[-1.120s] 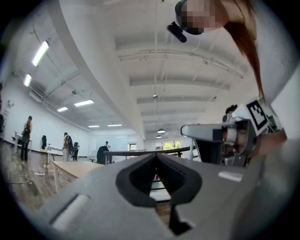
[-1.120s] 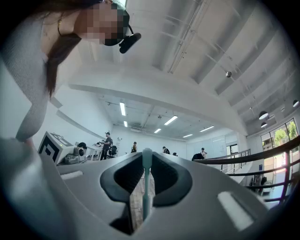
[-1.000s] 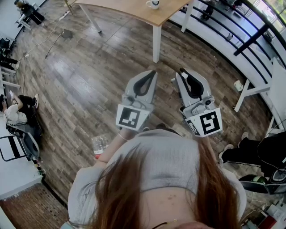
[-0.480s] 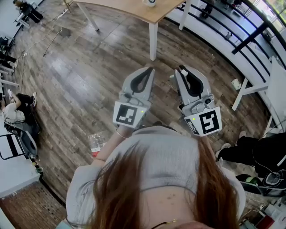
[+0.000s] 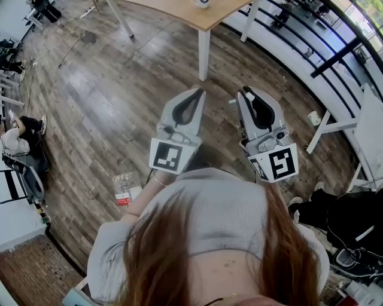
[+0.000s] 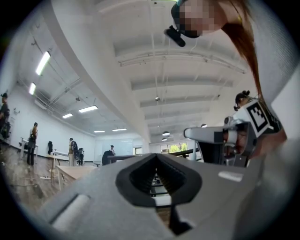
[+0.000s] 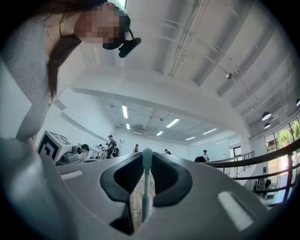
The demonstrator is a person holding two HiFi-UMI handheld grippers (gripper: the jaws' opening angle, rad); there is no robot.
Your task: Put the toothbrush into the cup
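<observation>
In the head view I hold both grippers out in front of my chest, above a wooden floor. My right gripper is shut on a pale green toothbrush, which stands upright between its jaws in the right gripper view; its handle pokes out past the tips. My left gripper is shut with nothing in it; only the room shows through its pad gap. A white cup stands on the wooden table ahead, cut off by the top edge.
The table's white leg is straight ahead of the grippers. A plastic bottle lies on the floor at my left. A black railing curves along the right. People sit at the far left and lower right.
Both grippers have moved forward a little toward the table, and the table leg sits slightly nearer in view. The bottle has slid left in the view. Both jaws stay as they were.
</observation>
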